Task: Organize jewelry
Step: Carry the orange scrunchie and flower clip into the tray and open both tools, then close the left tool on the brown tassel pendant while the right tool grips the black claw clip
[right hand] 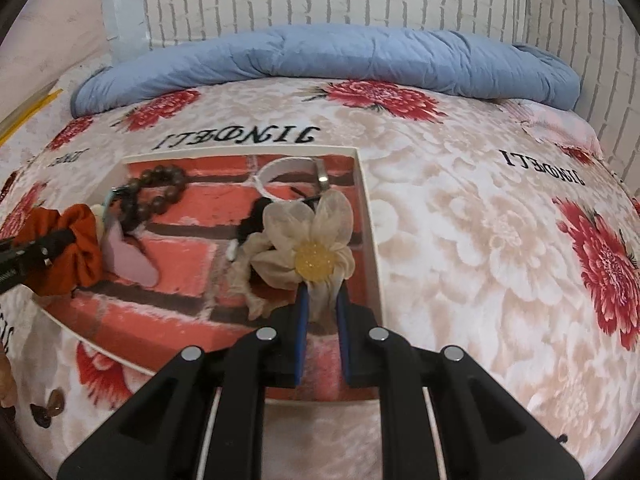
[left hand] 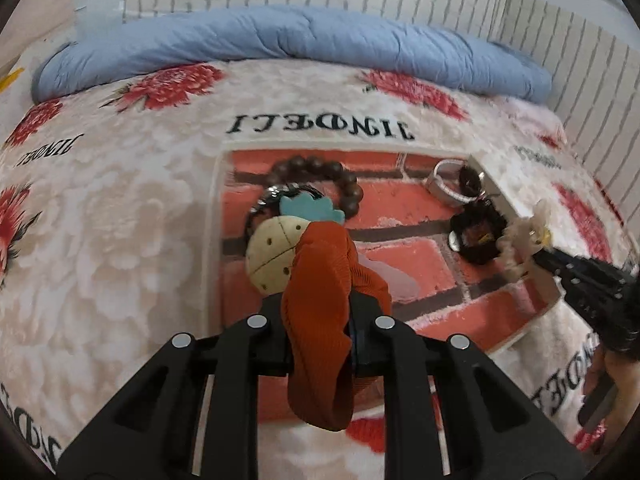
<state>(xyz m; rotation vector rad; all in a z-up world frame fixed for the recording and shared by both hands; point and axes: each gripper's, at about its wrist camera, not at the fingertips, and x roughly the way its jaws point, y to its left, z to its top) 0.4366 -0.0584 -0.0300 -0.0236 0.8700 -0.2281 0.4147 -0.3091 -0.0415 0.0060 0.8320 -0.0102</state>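
A shallow white tray (left hand: 219, 216) with a red brick-pattern floor lies on the bed; its rim also shows in the right wrist view (right hand: 366, 216). My left gripper (left hand: 320, 312) is shut on an orange scrunchie (left hand: 320, 320) with a cream ball charm (left hand: 272, 256), held over the tray's left part. My right gripper (right hand: 322, 300) is shut on a cream fabric flower hair tie (right hand: 308, 240) with a yellow centre, over the tray's right side. In the tray lie a brown bead bracelet (left hand: 320, 176), a white ring band (left hand: 444, 184) and a black item (left hand: 476, 232).
The tray rests on a floral blanket (right hand: 480, 240) with red flowers and black lettering. A rolled blue quilt (right hand: 320, 60) lies along the far edge below a white brick wall. A pink piece (right hand: 128, 256) lies in the tray. Small brown items (right hand: 48, 408) lie at lower left.
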